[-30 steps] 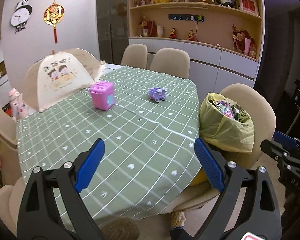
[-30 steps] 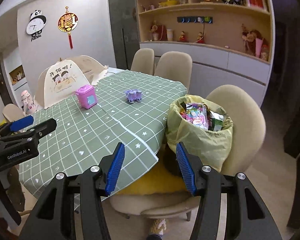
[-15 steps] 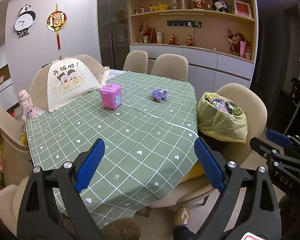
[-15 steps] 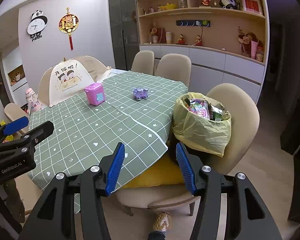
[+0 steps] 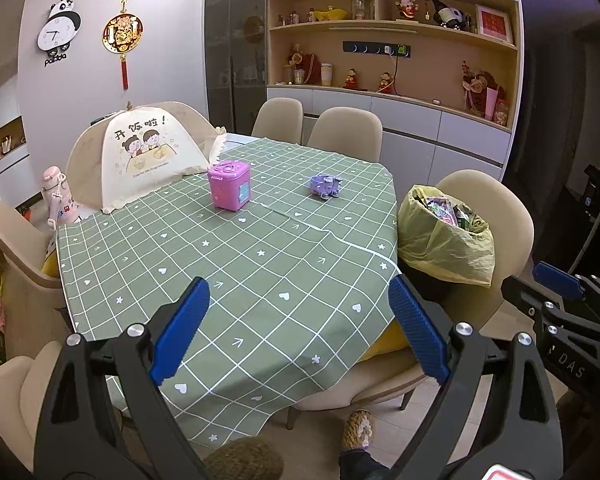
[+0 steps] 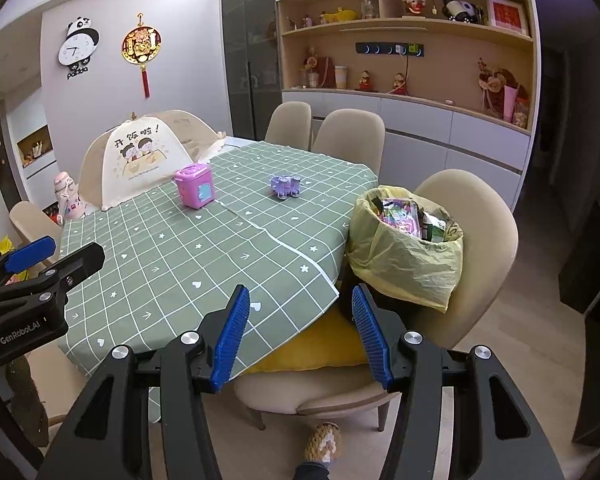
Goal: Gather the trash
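Upright, trash bag [image 6: 412, 256] on chair [image 6: 480, 208], mouth opening upward.

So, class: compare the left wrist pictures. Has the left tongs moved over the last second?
Yes. The left tongs has pulled back from the table: the pink box looks smaller and farther, and more cloth edge and floor show.

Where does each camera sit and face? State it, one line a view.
Left wrist: on the left hand-held gripper, facing the table; right hand-held gripper at right edge.
Right wrist: on the right hand-held gripper, facing the trash bag on a chair; left one at left edge.
Shared: table, pink box, trash bag.
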